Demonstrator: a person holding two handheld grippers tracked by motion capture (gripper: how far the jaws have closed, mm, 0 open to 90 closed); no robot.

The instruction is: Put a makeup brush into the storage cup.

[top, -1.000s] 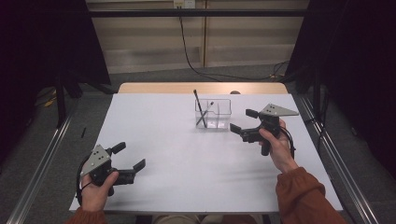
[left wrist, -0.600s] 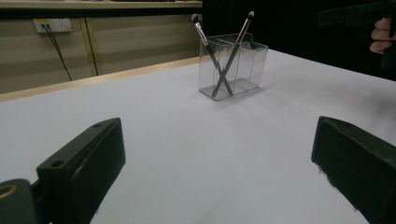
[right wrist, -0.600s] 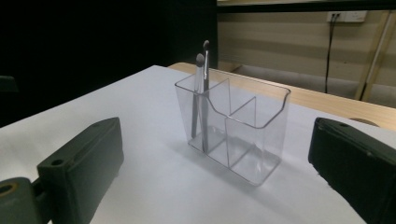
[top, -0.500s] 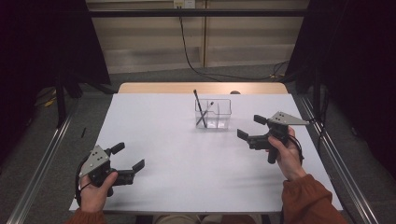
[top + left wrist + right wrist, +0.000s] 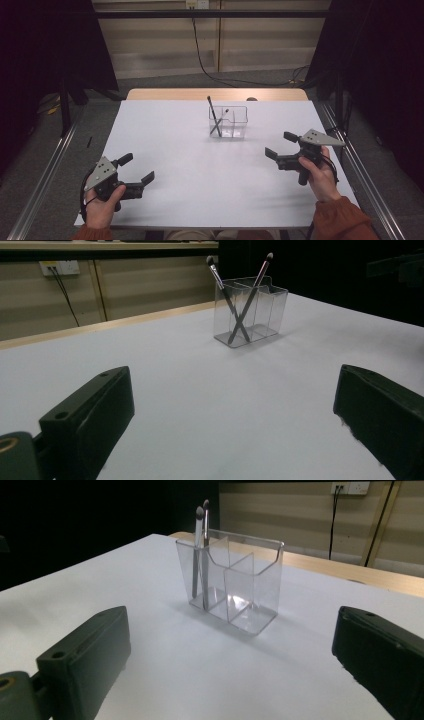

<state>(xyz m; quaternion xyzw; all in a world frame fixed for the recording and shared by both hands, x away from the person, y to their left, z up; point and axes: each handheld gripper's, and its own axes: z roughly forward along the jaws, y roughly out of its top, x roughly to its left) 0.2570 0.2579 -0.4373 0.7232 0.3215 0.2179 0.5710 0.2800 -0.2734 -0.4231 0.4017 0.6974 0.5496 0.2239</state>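
Now, risk: the clear organiser (image 5: pixel 228 121) is light and stands free near the far middle of the worktop (image 5: pixel 200 165); a finger catching its rim on any approach would likely slide or tip it.
Cause: both brushes (image 5: pixel 215 117) lean crossed in the left compartment, heads above the rim, so a sideways brush against a handle could lever the organiser over or flick a brush out.
Second risk: a grasp on one handle may drag the other along, since they touch where they cross.
Right gripper (image 5: pixel 281 146): fingers spread wide, empty, held at the right of the worktop, well apart from the organiser.
Left gripper (image 5: pixel 136 170): fingers spread wide, empty, near the front left corner, well apart from everything.
Brushes' seat: right gripper view shows the two brushes (image 5: pixel 201 550) in the end compartment, the other compartments empty.
Change, right: one second ago the right gripper was just beside the organiser; it has drawn back toward the person and outward.
Change, left: the left gripper is where it was.
Change, things: organiser and brushes unmoved.
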